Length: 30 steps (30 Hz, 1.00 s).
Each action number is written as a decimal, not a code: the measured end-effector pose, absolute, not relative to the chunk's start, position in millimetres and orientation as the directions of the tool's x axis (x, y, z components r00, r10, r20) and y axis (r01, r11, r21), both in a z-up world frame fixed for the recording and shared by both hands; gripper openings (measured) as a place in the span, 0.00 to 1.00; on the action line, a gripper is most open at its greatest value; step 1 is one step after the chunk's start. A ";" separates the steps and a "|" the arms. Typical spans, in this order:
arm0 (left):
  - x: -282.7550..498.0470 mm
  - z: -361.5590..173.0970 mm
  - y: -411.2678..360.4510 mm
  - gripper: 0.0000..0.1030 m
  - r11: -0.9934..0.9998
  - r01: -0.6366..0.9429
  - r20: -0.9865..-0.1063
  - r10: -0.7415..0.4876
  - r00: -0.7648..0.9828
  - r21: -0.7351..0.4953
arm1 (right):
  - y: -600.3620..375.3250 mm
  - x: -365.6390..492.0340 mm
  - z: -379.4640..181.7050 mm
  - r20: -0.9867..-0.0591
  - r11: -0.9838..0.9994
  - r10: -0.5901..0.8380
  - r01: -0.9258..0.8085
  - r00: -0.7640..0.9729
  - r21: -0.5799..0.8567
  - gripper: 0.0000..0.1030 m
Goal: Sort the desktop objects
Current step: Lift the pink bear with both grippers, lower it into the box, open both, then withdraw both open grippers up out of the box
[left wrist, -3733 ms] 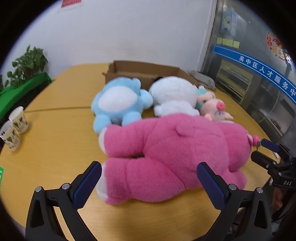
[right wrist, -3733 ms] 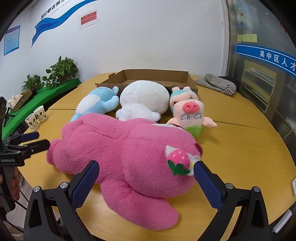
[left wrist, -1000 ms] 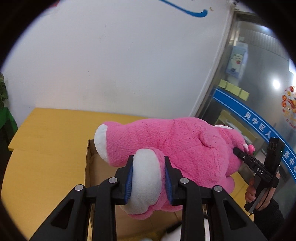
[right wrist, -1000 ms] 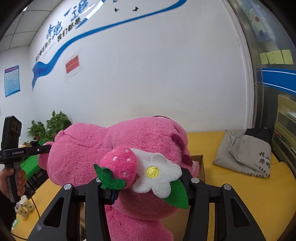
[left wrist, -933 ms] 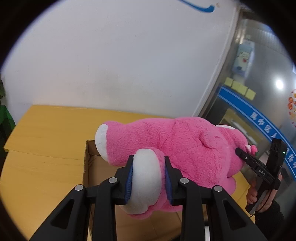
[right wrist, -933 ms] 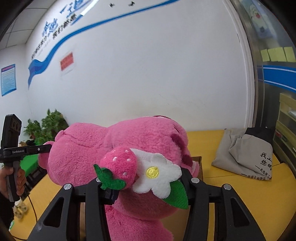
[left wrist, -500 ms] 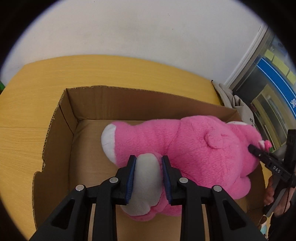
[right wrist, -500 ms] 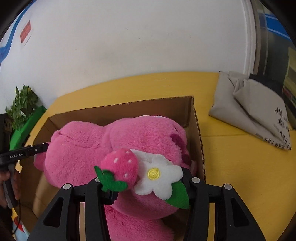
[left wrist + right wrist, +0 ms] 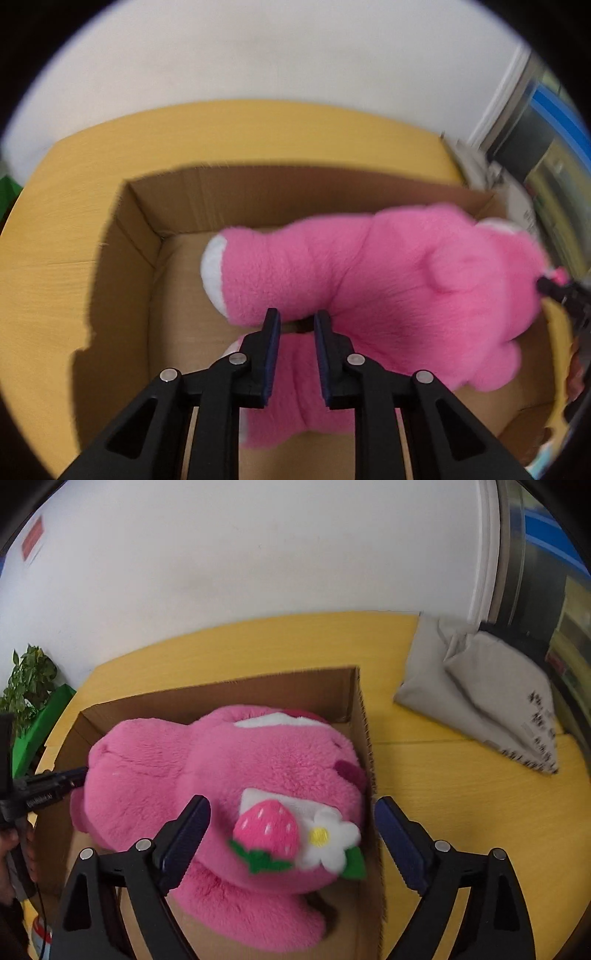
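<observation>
Box [image 9: 140, 229] of brown cardboard sits open-topped on the yellow table [image 9: 55, 258], w/ one thing in it: the big pink plush bear [image 9: 388, 280]. Bear lies on its side across the box floor, filling most of the inside; white-soled foot points toward the box's left wall, head end toward the right wall. In the right wrist view the bear [image 9: 229, 768] shows a strawberry and white flower patch facing the camera, and its head sits close against the right box wall [image 9: 365, 738].

Left gripper [image 9: 295, 325] hangs over the bear's leg area, jaws drawn in to a narrow gap w/ pink fur showing behind it; view is blurred, so can't tell if the pads actually pinch the fur or just sit above it. Right gripper [image 9: 291, 812] is spread wide, fingers either side of the strawberry patch, not touching the bear.

Outside the box: grey folded bag [image 9: 480, 686] on the table to the right, well apart; green plant [image 9: 29, 679] past the table's left edge.
</observation>
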<state>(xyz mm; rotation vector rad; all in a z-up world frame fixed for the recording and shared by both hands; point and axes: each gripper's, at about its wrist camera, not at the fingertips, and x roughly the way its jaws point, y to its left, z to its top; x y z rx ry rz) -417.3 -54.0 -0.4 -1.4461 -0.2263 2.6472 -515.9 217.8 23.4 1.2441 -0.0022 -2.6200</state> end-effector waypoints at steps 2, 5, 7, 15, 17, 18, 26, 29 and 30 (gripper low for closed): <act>-394.0 24.1 -59.0 0.34 -0.984 -0.043 -0.793 0.164 -0.587 -0.172 | 222.3 -488.6 47.2 -0.726 -0.965 -0.237 0.243 -0.646 0.099 0.97; -345.1 52.5 -62.0 0.69 -0.990 -0.049 -0.750 0.133 -0.648 -0.133 | 227.7 -451.0 68.3 -0.705 -0.954 -0.279 0.271 -0.652 0.127 1.00; -313.8 59.6 -64.8 0.76 -0.990 -0.049 -0.732 0.129 -0.669 -0.130 | 226.4 -444.0 54.0 -0.742 -0.955 -0.266 0.273 -0.615 0.116 1.00; -274.2 -10.5 -97.8 0.75 -0.982 -0.004 -0.865 0.166 -0.474 -0.187 | 220.9 -416.2 -3.0 -0.867 -0.956 -0.204 0.283 -0.455 0.076 0.95; -265.5 -17.3 -101.3 0.75 -0.979 0.002 -0.872 0.183 -0.453 -0.206 | 219.3 -409.3 -16.7 -0.892 -0.956 -0.186 0.286 -0.413 0.067 0.96; -261.8 -22.2 -100.4 0.75 -0.979 -0.001 -0.878 0.184 -0.442 -0.204 | 216.2 -405.5 -16.6 -0.899 -0.956 -0.181 0.287 -0.398 0.066 0.96; -231.3 -31.4 -91.4 0.75 -0.993 -0.036 -0.885 0.114 -0.452 -0.109 | 213.1 -375.4 -24.4 -0.910 -0.963 -0.167 0.263 -0.381 0.066 0.96; -219.5 -29.7 -91.4 0.75 -0.995 -0.029 -0.887 0.098 -0.451 -0.095 | 211.4 -358.5 -15.4 -0.898 -0.964 -0.157 0.261 -0.411 0.049 0.96; -214.9 -25.1 -92.0 0.75 -0.995 -0.017 -0.882 0.097 -0.461 -0.101 | 210.7 -352.6 -11.2 -0.892 -0.965 -0.153 0.260 -0.426 0.041 0.96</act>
